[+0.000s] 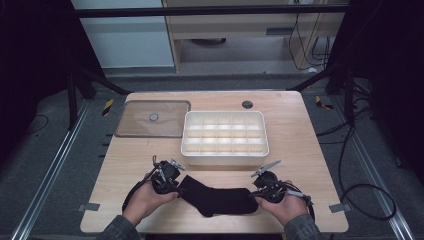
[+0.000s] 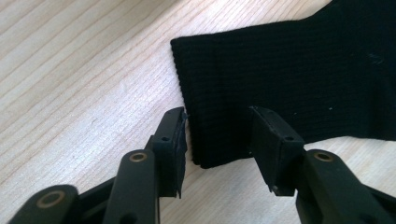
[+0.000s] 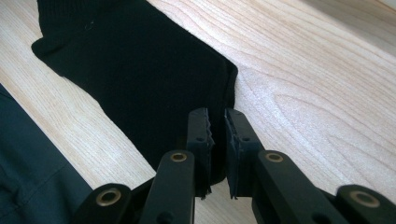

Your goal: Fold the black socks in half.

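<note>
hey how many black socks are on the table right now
1. The black sock lies flat at the table's near edge, in front of the white divided box, between the left gripper and the right gripper. A second layer underneath cannot be ruled out.

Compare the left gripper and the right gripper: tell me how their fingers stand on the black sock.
The left gripper has its fingers set apart, straddling the ribbed cuff corner of the black sock, without pinching it; the right gripper has its fingers nearly together, pinching the sock's other end. In the high view the left sits at the sock's left end, the right at its right end. Both rest low over the wooden table.
</note>
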Demonstrator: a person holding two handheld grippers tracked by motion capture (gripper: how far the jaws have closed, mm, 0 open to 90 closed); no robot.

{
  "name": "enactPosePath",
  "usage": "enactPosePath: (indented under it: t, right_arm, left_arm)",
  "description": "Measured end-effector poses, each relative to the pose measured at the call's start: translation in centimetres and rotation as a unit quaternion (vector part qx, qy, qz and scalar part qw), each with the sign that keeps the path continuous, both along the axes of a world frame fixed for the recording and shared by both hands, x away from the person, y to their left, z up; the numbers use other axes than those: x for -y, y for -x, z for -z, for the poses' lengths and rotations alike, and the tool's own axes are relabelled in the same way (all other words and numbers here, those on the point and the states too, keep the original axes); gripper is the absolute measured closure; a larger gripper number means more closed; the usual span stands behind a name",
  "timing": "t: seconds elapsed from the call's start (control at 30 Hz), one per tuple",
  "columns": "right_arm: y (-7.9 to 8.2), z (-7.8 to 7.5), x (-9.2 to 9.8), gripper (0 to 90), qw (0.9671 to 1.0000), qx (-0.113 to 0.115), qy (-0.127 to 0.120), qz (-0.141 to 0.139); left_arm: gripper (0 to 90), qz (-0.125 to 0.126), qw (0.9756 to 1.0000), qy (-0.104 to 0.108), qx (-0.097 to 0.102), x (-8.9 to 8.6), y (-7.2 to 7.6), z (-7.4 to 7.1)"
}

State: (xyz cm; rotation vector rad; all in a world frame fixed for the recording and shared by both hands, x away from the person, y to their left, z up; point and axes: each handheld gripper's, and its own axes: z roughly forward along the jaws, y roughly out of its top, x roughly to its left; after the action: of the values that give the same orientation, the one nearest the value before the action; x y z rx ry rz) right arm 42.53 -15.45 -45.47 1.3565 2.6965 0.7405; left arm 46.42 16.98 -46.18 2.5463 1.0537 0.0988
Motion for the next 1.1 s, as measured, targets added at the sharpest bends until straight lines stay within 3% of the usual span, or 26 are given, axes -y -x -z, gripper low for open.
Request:
enactPosePath:
  t: [0.3, 0.5, 0.83, 1.1]
  right_arm:
    - [0.0, -0.1, -0.1, 82.3, 1.0000, 0.001, -0.002, -0.003]
    - [-0.1, -0.2, -0.1, 84.6, 0.9999, 0.001, 0.004, -0.015]
    - [-0.1, -0.5, 0.0, 85.0, 0.9999, 0.003, -0.001, -0.011]
    - [-0.4, -0.5, -0.1, 85.5, 0.9999, 0.003, -0.002, -0.014]
  left_arm:
    - [64.9, 0.008, 0.9999, -0.011, 0.001, 0.3, 0.2, 0.4]
    - [74.8, 0.008, 1.0000, 0.002, -0.002, 0.1, 0.3, 0.5]
    - [79.7, 0.016, 0.9998, 0.007, -0.006, 0.0, 0.3, 0.3]
    - [80.2, 0.018, 0.9997, 0.016, 0.003, -0.5, 0.2, -0.7]
